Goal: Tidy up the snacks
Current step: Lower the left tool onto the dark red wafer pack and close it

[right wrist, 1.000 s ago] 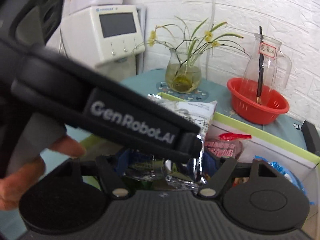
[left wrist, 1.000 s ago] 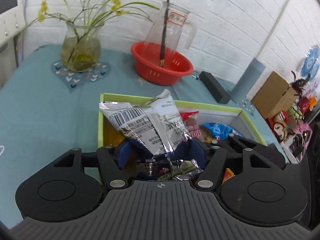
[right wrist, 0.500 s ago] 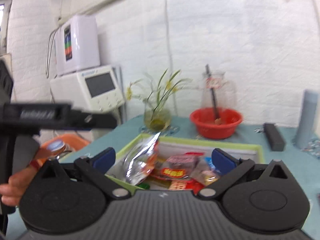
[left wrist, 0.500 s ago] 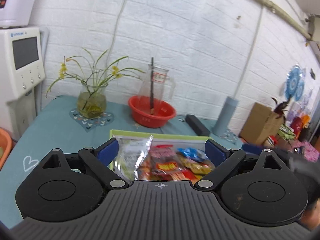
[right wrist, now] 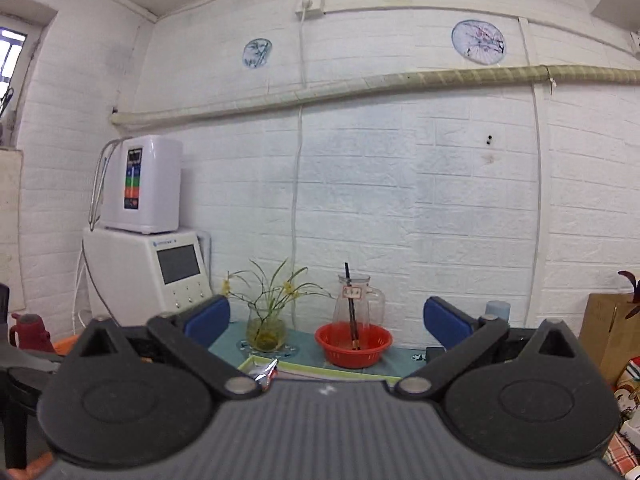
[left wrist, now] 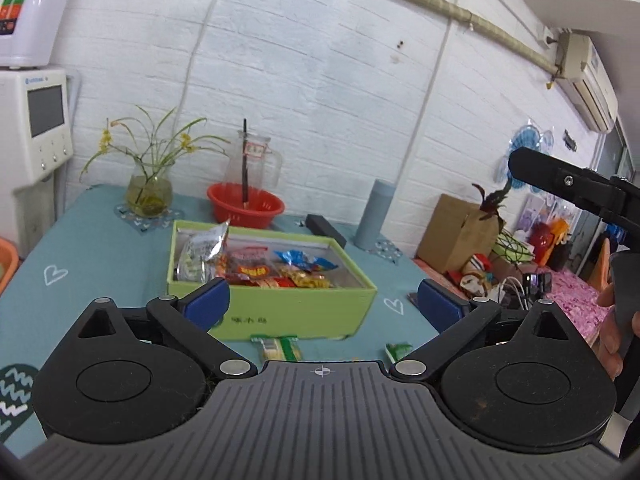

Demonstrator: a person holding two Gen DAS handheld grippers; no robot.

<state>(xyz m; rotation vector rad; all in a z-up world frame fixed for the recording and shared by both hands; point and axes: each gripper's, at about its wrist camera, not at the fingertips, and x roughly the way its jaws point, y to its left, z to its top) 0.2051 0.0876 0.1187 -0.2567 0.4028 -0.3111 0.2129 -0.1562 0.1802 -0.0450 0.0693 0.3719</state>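
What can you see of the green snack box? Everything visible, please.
The green snack box is an open, lidless rectangular carton, lime-green outside with pale inner walls and small print low on its near side. It sits flat on the teal tablecloth, in front of the red basin. Inside lie packets in red, orange and blue wrappers, and a silver snack bag leans upright at its left end. Neither gripper touches it. The right wrist view shows only its far rim.

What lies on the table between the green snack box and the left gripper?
In the left wrist view, two small green packets lie on the cloth between the green snack box and the opening left gripper.
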